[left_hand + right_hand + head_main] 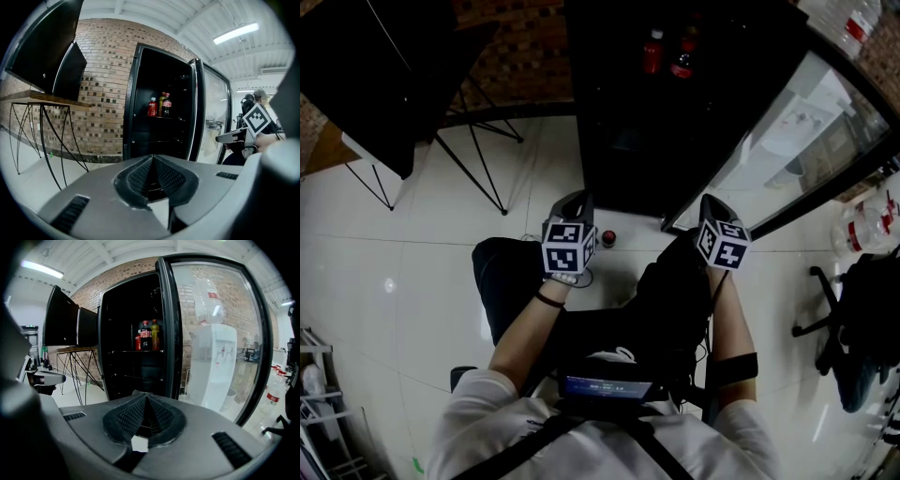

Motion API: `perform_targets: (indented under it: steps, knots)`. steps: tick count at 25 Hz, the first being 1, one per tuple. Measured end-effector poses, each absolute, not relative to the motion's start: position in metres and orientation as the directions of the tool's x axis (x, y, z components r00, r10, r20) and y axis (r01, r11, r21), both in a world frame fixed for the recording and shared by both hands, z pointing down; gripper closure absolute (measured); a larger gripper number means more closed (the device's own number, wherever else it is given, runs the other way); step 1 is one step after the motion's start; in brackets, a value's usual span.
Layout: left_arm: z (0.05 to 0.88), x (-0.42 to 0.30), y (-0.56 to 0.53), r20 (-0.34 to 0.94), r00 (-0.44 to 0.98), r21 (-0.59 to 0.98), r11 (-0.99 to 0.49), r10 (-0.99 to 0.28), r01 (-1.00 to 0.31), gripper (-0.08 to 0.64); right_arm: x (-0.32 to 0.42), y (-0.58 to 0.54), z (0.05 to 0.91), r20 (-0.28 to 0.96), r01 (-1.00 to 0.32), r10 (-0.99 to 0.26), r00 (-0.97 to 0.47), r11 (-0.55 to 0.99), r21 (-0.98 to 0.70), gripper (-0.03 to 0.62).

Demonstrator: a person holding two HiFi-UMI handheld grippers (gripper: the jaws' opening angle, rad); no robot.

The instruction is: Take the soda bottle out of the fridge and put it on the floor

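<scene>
Standing upright on a shelf inside the open fridge (pixel 134 117), the soda bottle (pixel 166 105) is dark with a red label and red cap, just beside a yellowish bottle (pixel 161 100) and a smaller red bottle (pixel 152 107). The fridge interior is dark, and its glass door (pixel 169 333) is swung wide to the right with a water dispenser (pixel 213 362) showing through it. Glossy white tile floor (pixel 403 281), brick wall (pixel 108 79) behind, black wire-legged table (pixel 47 101) left of the fridge. A small red-topped item (pixel 607 238) sits on the floor between fridge and knees. The person is low before the fridge, forearms forward. Left gripper (pixel 152 158) and right gripper (pixel 146 398) both point at the fridge, well apart from the bottle, each with jaws pressed together and nothing between them.
</scene>
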State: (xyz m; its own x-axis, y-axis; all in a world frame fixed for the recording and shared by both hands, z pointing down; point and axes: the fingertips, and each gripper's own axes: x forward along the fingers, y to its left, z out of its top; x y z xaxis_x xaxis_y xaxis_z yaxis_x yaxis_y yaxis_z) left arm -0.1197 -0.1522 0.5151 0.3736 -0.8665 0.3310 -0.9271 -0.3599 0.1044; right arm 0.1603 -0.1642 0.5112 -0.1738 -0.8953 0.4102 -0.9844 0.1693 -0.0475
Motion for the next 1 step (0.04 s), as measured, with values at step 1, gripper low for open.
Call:
perform_targets:
  steps: [1]
  knots:
    - [0.5156,-0.12,-0.1516,0.332,0.373,0.104,-0.36,-0.866,-0.927,0.56,0.16,-0.1634,0.5115,0.411,-0.984,-0.895,-0.174,0.169,-0.048,0.575]
